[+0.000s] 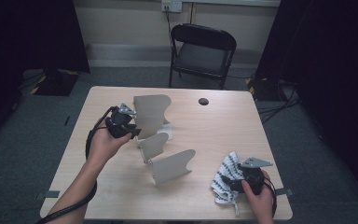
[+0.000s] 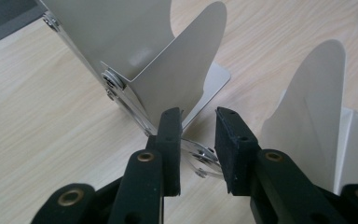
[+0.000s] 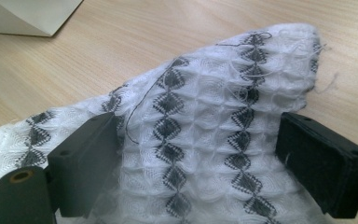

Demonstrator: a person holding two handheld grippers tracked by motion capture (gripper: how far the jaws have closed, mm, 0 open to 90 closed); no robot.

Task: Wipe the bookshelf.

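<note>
Grey sheet-metal rack (image 1: 161, 142) with three curved fins stands mid-table (image 1: 223, 126). The left gripper (image 2: 198, 140) is at its near end, jaws parted around the riveted base strip, not yet pressing it. The right gripper (image 3: 196, 158), at the table's right front, has wide jaws either side of a white cloth (image 3: 205, 116) with black diamonds; whether the pads pinch it I cannot tell. To do this well, I judge the left should close squarely on the strip, below the fins, steadying the rack before the cloth comes over.
</note>
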